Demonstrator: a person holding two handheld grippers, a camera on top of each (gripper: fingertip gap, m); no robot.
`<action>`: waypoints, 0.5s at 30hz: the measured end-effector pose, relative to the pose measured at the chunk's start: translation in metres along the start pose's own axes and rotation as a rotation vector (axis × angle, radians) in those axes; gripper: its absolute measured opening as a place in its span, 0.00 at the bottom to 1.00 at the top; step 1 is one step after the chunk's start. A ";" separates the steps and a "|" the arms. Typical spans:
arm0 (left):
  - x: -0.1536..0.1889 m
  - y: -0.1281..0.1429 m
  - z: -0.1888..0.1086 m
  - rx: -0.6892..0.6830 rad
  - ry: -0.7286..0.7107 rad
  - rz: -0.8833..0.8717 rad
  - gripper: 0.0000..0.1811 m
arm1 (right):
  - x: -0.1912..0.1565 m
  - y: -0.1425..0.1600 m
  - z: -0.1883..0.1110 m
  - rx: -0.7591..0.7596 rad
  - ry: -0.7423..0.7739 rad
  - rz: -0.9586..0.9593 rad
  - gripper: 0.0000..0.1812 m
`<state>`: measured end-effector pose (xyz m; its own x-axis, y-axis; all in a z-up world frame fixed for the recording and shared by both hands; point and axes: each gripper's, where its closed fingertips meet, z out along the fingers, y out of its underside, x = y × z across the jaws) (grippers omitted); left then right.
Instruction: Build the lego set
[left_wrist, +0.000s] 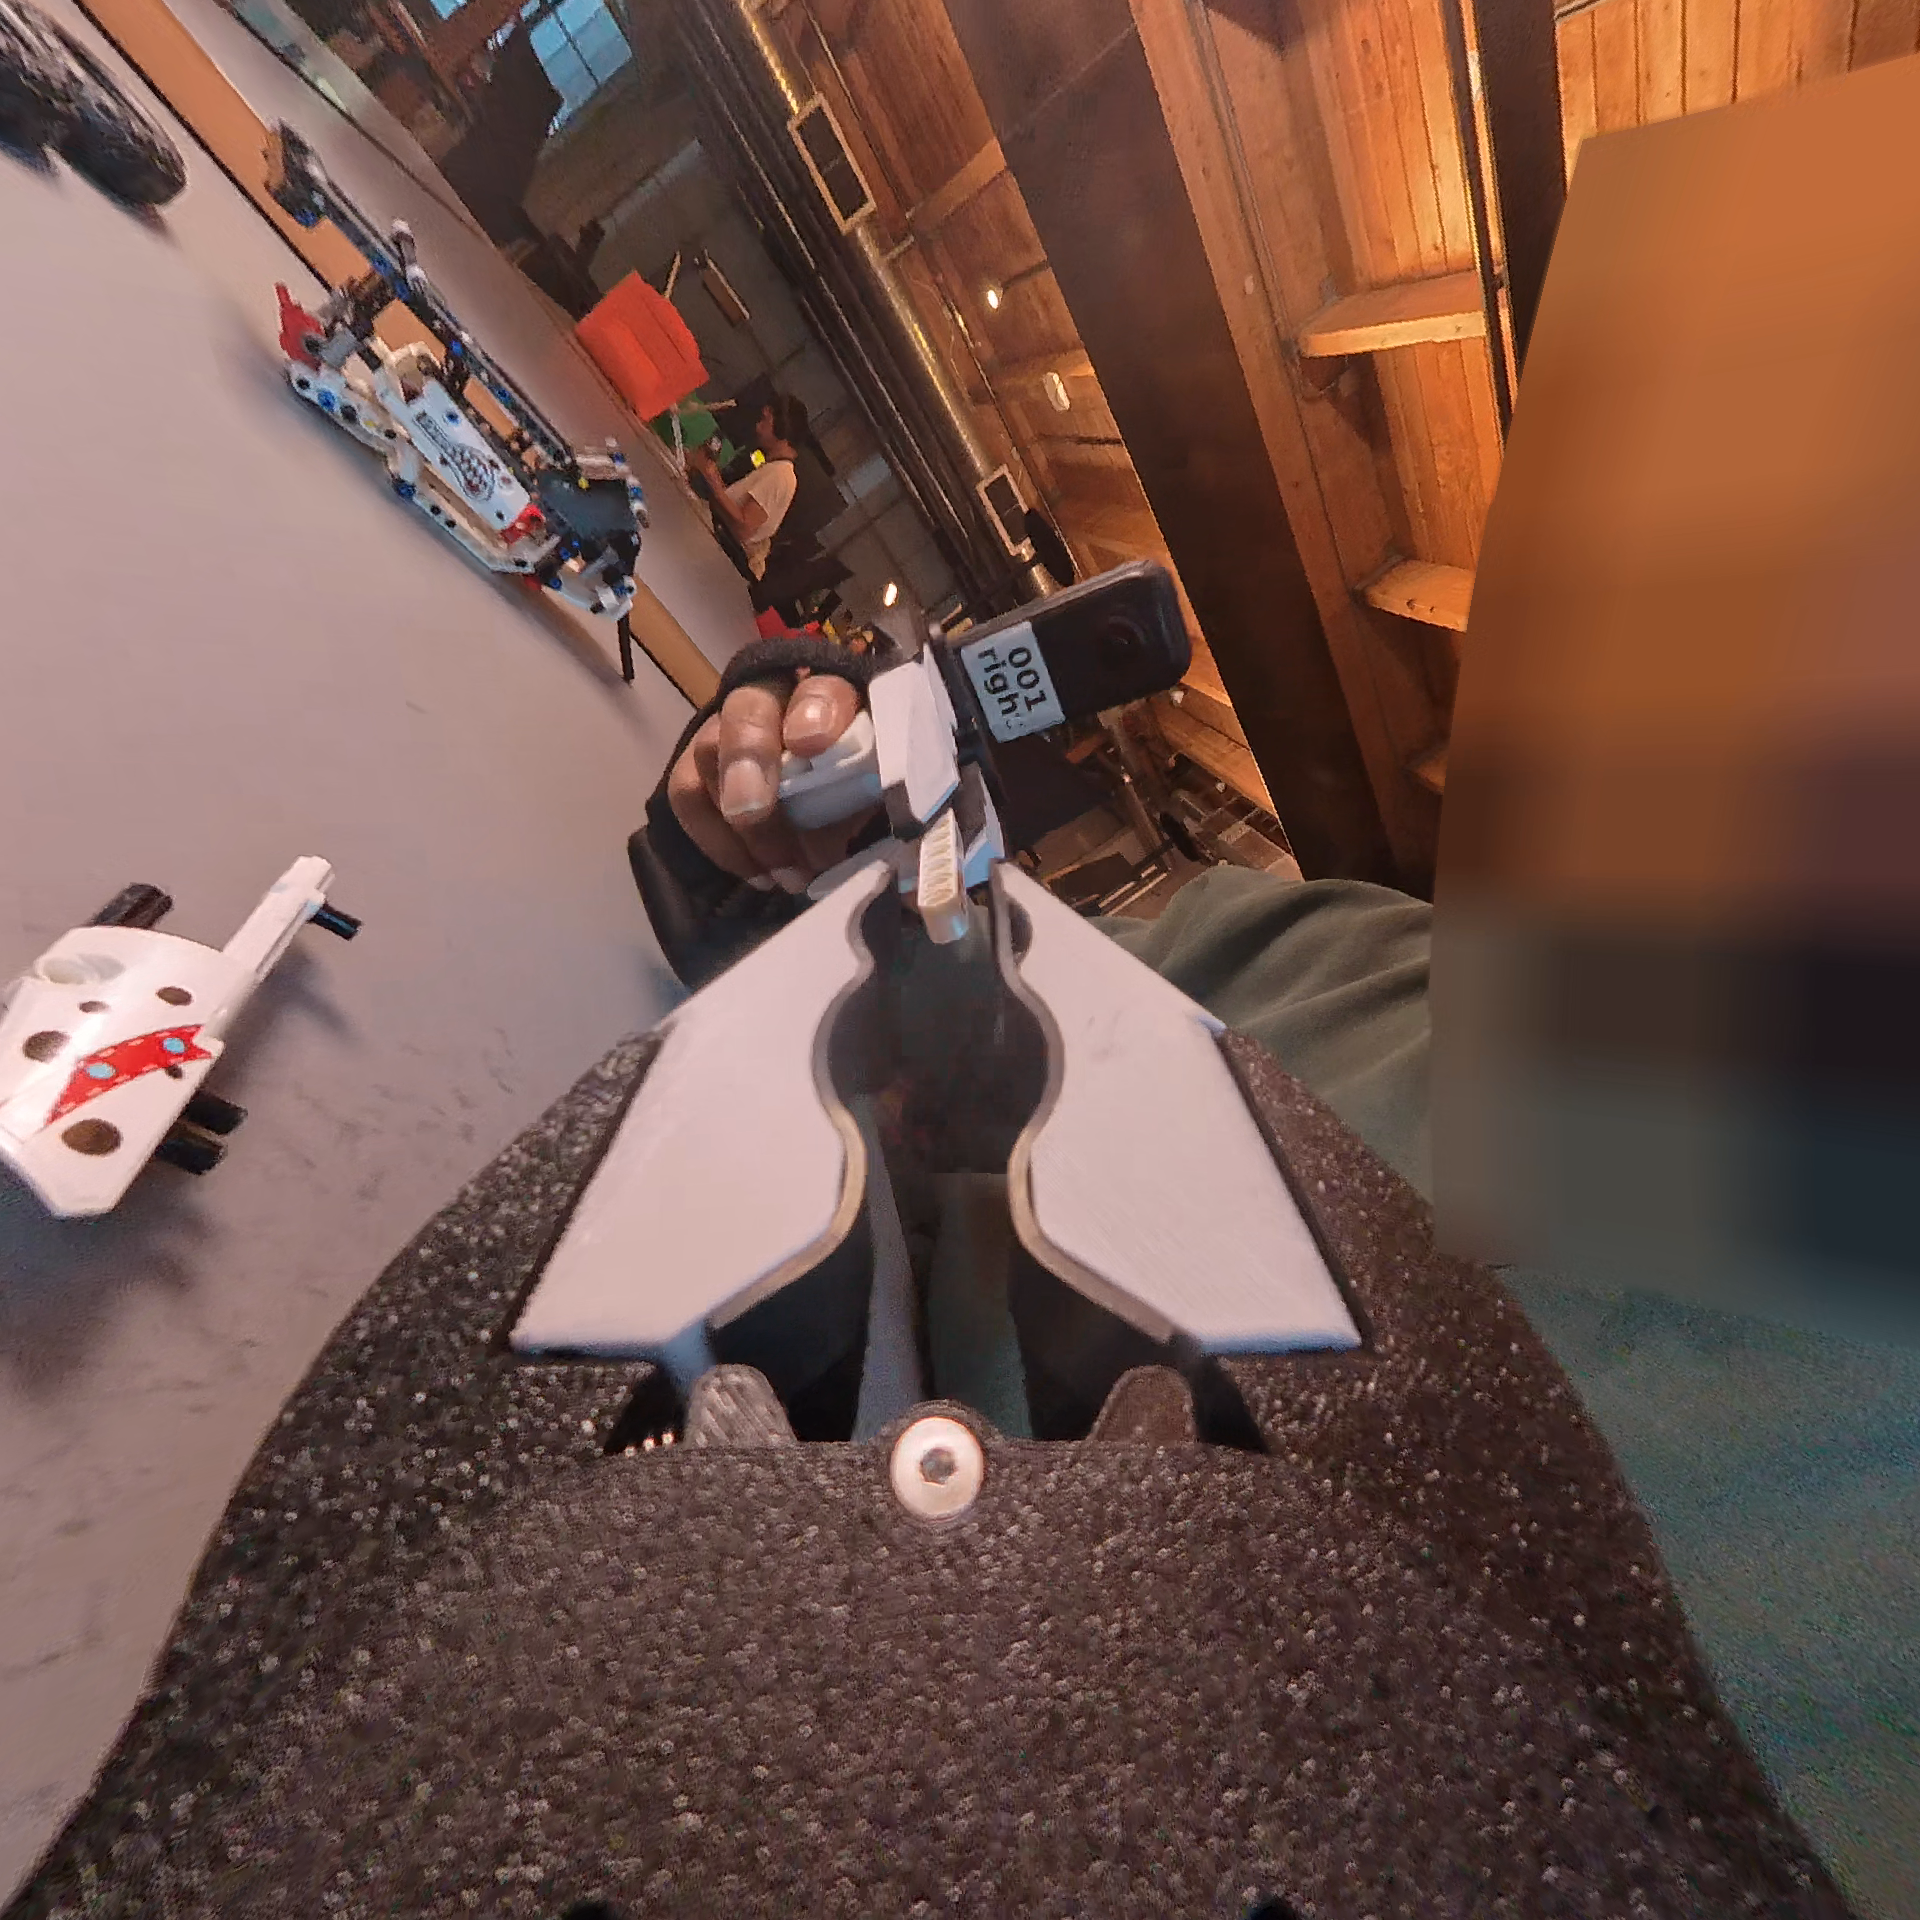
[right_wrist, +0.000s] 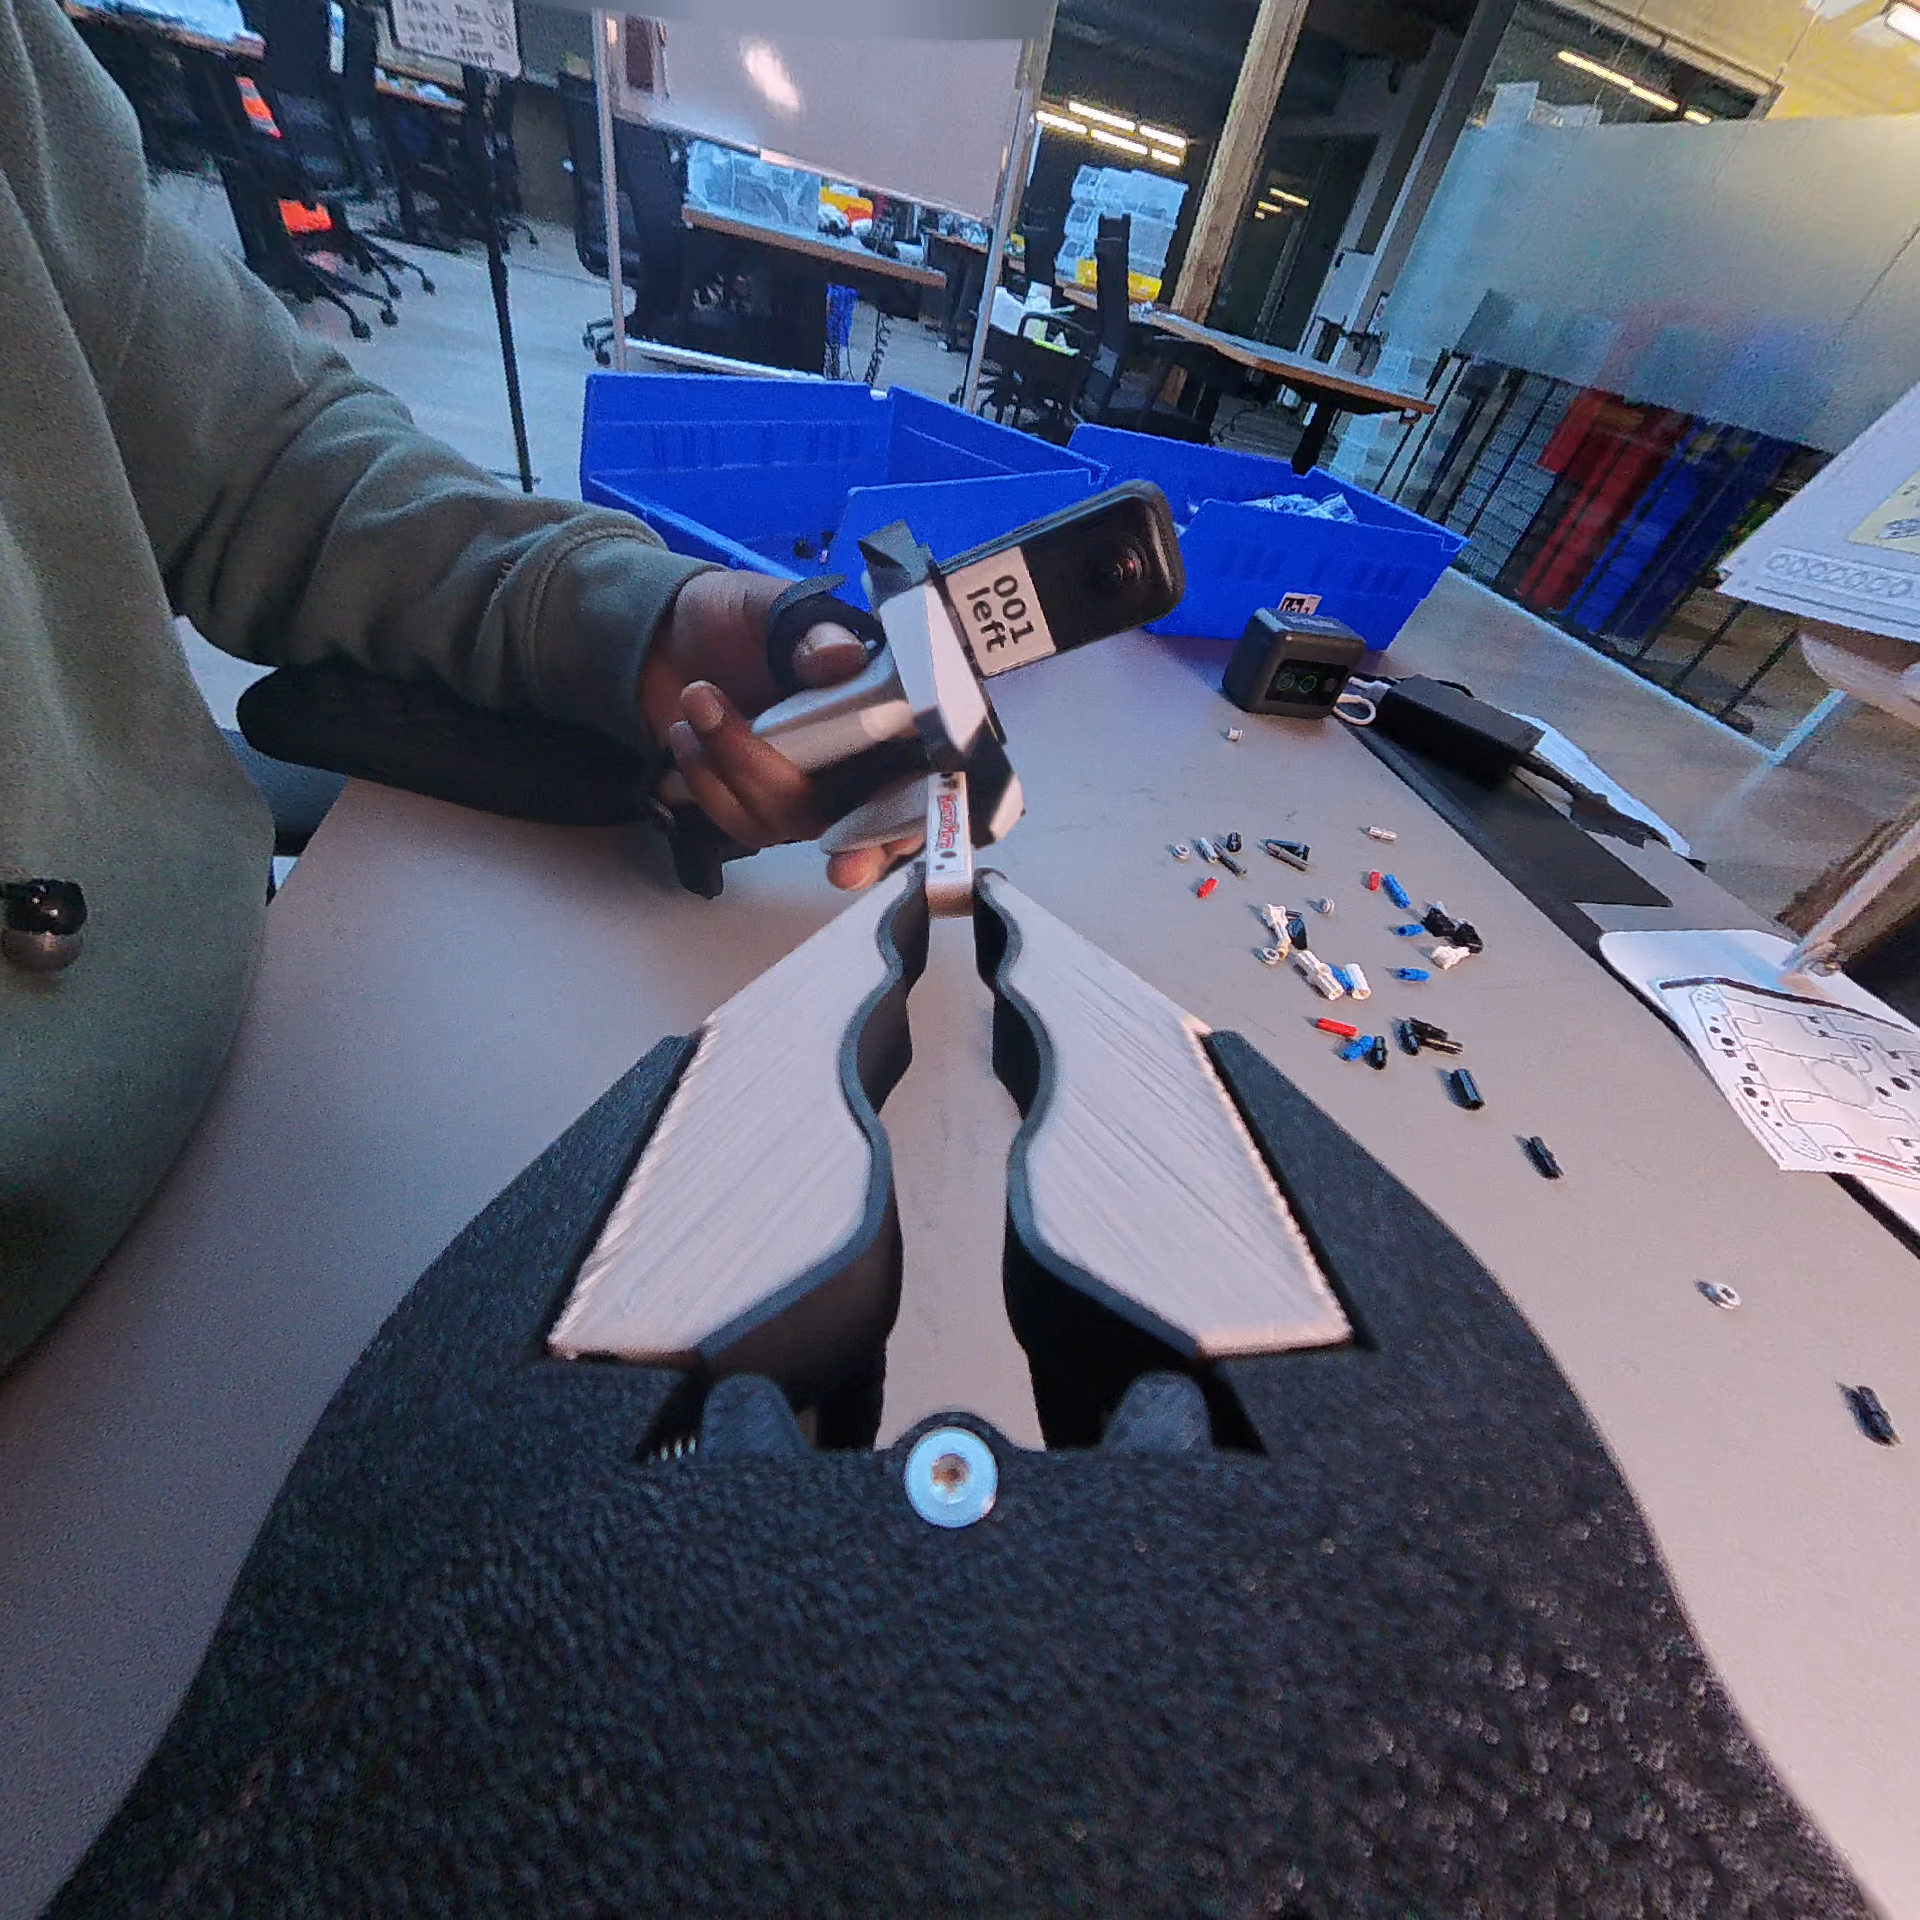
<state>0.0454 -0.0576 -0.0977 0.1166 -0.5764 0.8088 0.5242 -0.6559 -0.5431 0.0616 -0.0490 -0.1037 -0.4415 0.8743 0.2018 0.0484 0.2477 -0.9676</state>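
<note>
the main risk here is the white beam (right_wrist: 948, 847) slipping or twisting out of the handover: it hangs in the air between the two claws, above the worktop (right_wrist: 1091, 748), and each claw has only an end of it, so a pull off the beam's own line or one claw letting go too soon could lever it loose and drop it among the small pins (right_wrist: 1340, 971) scattered to the right. in the right wrist view the right claw (right_wrist: 951, 899) is nearly closed, its tips pinching the near end of the beam, and the far end sits in the left claw's tips. in the left wrist view the left claw (left_wrist: 940, 899) stands a little wider, with the beam's end (left_wrist: 940, 883) between its tips; i cannot tell whether both pads truly press on it or it merely rests between them. if that grip is loose, the beam may rotate when force comes on. the partly built model (left_wrist: 457, 457) lies well apart on the worktop, and a white panel with a red stripe (left_wrist: 114, 1070) lies nearer, untouched.
</note>
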 end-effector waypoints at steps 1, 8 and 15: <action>0.003 -0.004 -0.002 0.019 0.010 0.010 0.14 | 0.001 -0.001 0.000 0.016 0.000 0.010 0.04; 0.006 0.008 0.011 -0.047 0.028 0.036 0.14 | -0.003 0.001 0.004 0.038 -0.016 0.026 0.04; 0.000 0.014 0.009 -0.112 -0.033 0.024 0.04 | -0.008 0.002 0.006 0.024 -0.021 -0.047 0.04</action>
<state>0.0601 -0.0626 -0.1027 0.1562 -0.5775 0.8013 0.4236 -0.6937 -0.5826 0.0600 -0.0576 -0.1082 -0.4611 0.8532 0.2437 0.0062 0.2777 -0.9607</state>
